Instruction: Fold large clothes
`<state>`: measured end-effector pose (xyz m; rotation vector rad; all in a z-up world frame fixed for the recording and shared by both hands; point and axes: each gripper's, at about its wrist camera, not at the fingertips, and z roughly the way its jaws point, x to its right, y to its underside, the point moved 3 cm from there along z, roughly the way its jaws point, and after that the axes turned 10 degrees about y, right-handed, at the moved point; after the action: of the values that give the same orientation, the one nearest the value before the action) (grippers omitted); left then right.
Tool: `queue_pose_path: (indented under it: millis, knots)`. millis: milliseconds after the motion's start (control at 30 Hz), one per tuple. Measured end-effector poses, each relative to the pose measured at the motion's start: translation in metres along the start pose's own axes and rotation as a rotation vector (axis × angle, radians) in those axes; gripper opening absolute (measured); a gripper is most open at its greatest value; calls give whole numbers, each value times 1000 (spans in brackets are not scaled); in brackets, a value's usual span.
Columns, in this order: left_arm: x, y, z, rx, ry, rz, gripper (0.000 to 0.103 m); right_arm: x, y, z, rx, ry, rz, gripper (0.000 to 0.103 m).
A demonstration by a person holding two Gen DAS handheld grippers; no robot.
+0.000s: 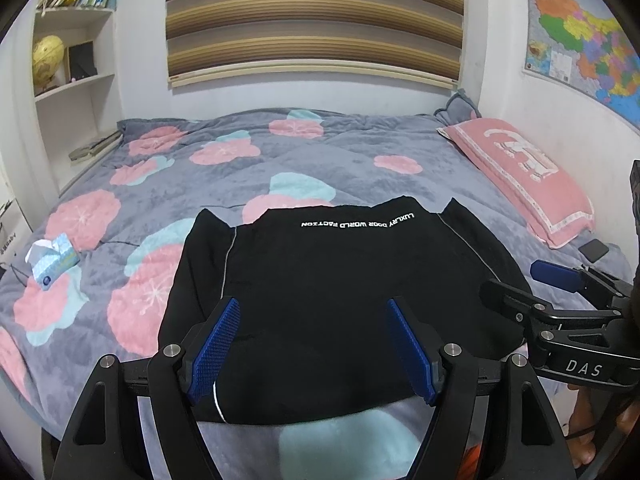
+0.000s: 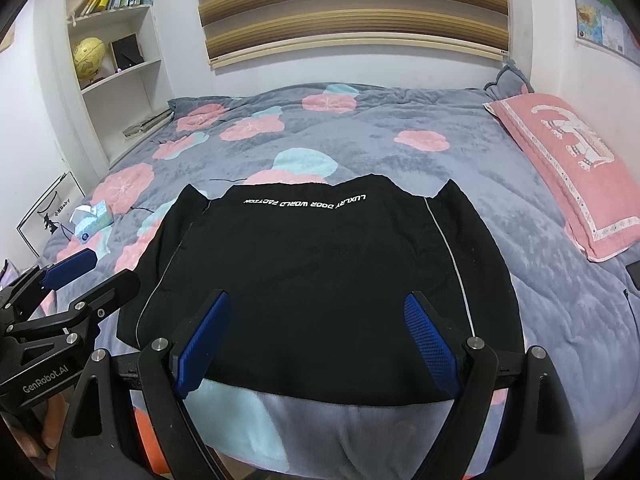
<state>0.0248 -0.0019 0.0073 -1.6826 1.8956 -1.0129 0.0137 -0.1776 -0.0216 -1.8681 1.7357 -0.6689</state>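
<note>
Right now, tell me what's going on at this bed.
A person holds a gripper in each hand over a black garment lying flat on the floral blanket. The left gripper and the right gripper are both open, holding nothing. The sides look folded in already; no further fold has begun.

The black jacket [image 2: 320, 272] was thin, smooth cloth with a dull look and shiny pale piping, and the blanket [image 1: 340, 168] under it was soft, fuzzy cloth. The left gripper [image 1: 312, 344] and the right gripper [image 2: 318, 344] were hard black plastic that looked matt, with round shiny metal pins and bumpy blue rubbery pads [image 2: 430, 344]. The pink pillow [image 1: 520, 180] was soft woven cloth, the tissue box [image 1: 52, 262] looked like paper, and the wall map [image 1: 588, 36] was glossy paper.
</note>
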Motion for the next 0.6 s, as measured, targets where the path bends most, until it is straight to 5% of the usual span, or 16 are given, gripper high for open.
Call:
queue_pose_path:
  millis: [600]
  knots:
    - [-4,1,3,2,-5,1,77,2,4,8,-31,-5,-11,90]
